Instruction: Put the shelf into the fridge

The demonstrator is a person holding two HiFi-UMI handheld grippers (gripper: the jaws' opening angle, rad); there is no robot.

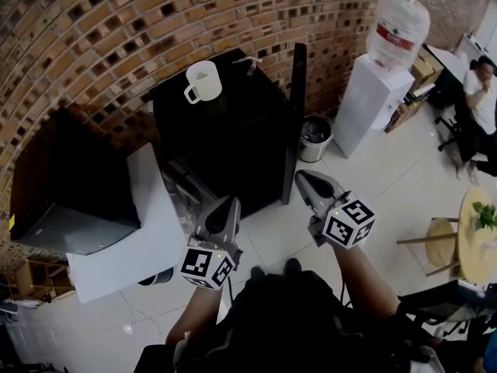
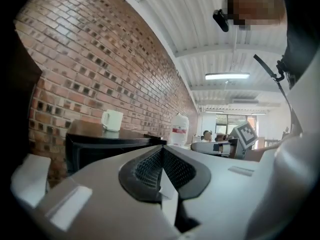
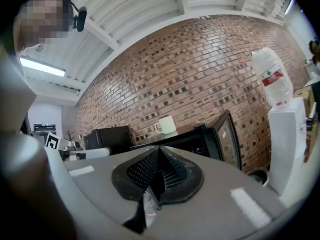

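Observation:
The black fridge (image 1: 233, 130) stands against the brick wall with its door (image 1: 297, 115) swung open to the right and a white mug (image 1: 203, 81) on top. The shelf (image 1: 188, 186) is a thin clear pane, hard to make out, and shows as a grey edge low at the fridge's front. My left gripper (image 1: 232, 201) and right gripper (image 1: 300, 176) are side by side in front of the opening, pointing level at it. Both are shut, with a pale sliver of the shelf (image 2: 167, 194) (image 3: 148, 204) pinched between each pair of pads.
A white table (image 1: 147, 239) and a black appliance (image 1: 62, 185) are close on the left. To the right stand a bin (image 1: 314, 138) and a water dispenser (image 1: 373, 99). A person (image 1: 481, 92) sits further right, near a round table (image 1: 477, 231).

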